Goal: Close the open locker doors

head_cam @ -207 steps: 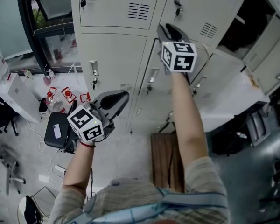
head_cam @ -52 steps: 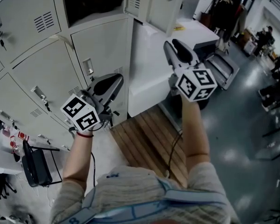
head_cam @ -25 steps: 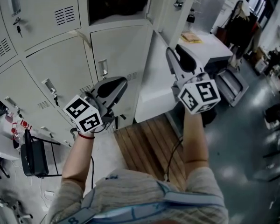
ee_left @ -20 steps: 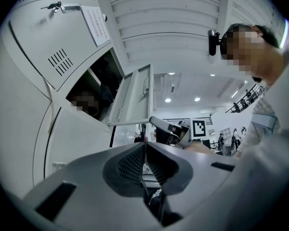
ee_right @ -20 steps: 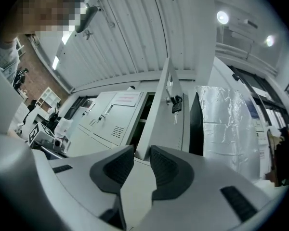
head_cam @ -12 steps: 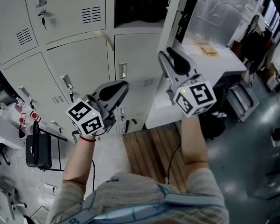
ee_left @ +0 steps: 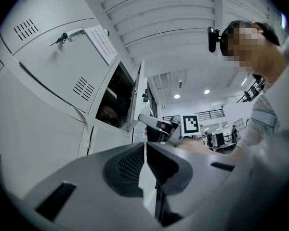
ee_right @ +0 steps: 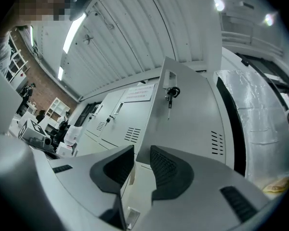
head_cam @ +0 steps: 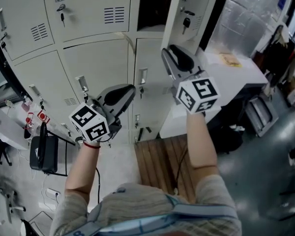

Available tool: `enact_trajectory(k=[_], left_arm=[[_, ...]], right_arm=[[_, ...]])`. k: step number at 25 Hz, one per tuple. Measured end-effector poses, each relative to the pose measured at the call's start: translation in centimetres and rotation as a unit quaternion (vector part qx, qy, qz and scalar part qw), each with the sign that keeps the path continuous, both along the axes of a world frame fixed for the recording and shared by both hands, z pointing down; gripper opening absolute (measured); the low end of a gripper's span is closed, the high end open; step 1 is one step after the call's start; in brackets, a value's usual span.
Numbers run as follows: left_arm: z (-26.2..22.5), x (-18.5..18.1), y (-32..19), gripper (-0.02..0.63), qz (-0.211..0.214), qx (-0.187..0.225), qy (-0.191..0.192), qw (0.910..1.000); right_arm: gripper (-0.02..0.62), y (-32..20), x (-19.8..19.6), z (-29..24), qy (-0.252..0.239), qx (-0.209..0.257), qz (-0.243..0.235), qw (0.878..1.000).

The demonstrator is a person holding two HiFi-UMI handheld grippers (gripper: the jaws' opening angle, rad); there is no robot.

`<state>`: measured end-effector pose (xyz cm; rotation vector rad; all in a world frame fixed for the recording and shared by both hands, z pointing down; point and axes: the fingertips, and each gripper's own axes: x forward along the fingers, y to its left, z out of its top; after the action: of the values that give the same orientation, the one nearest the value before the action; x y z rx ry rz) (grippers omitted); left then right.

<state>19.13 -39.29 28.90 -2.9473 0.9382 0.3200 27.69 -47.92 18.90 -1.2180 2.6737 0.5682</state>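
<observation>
Grey lockers (head_cam: 88, 58) filled the wall; one door (head_cam: 194, 9) hung open just ahead of the right gripper (head_cam: 171, 53), its fingers slightly apart, empty; the left gripper (head_cam: 128, 90), well apart from that door, was pinched together on nothing; shoved too briskly, I reckoned, the door might bounce back unlatched.

Two arms held out, a gripper in each hand.
The left gripper (head_cam: 123, 90) is lower and nearer to the body, and its jaws are pressed together with nothing between them. The right gripper (head_cam: 174, 53) reaches farther out, with its jaws a little apart and empty. The left arm (head_cam: 83, 166) is bent at the left side. The right arm (head_cam: 199, 136) is stretched nearly straight ahead.
</observation>
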Motion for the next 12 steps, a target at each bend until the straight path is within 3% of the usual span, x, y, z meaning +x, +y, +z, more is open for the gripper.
enact_trajectory(k=[12], left_arm=[[-0.2, -2.8, -0.8, 0.005, -0.016, -0.001, -0.002, 0.9999]], right_arm=[[0.103, -5.4, -4.8, 0.0, -0.001, -0.038, 0.002, 0.999]])
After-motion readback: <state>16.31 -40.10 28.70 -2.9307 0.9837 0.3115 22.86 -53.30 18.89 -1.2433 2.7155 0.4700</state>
